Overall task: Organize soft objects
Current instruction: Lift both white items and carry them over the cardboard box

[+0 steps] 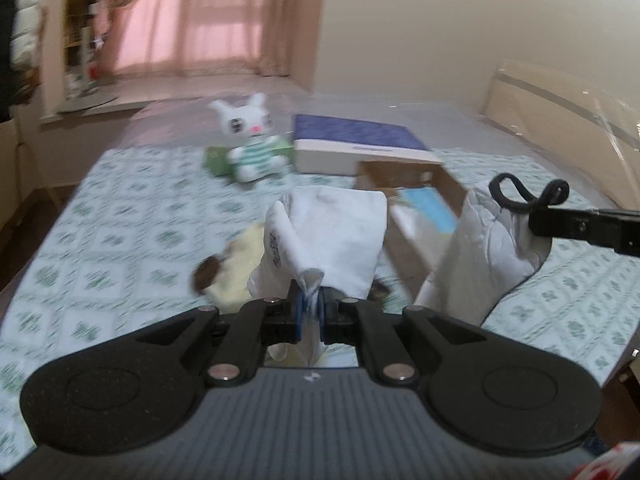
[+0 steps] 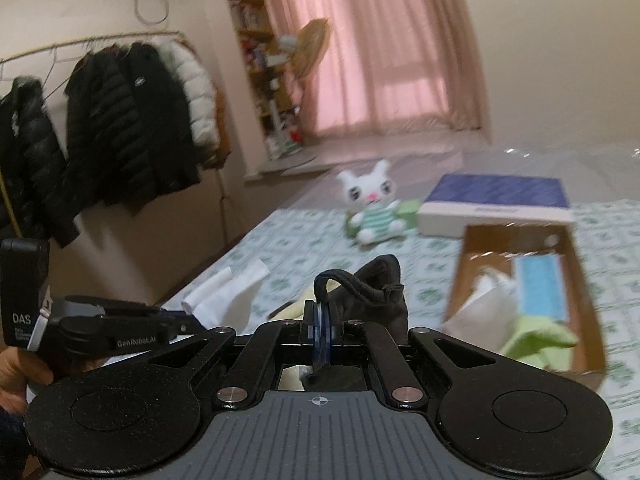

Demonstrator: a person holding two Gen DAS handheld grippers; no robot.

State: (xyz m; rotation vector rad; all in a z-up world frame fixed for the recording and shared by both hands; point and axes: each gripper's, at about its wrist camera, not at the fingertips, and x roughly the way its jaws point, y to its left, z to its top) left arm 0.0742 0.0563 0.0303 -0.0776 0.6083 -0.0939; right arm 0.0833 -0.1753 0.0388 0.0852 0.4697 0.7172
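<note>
Left gripper [image 1: 311, 307]: I see my jaws clamped on a fold of white cloth [image 1: 334, 240], lifted off the bed [image 1: 120, 232].
Right gripper [image 1: 532, 204]: enters from the right, pinching a black elastic loop [image 1: 520, 192] on the same cloth.
Beneath cloth: yellow soft item [image 1: 236, 264], blurred.
Far: rabbit plush [image 1: 252, 144], blue-topped box [image 1: 360, 144].
Right of centre: cardboard box [image 1: 424, 184], blue item [image 1: 430, 206] inside.

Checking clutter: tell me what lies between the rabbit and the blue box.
A green pack lies between the rabbit and the blue box, clearest in the right wrist view.
</note>
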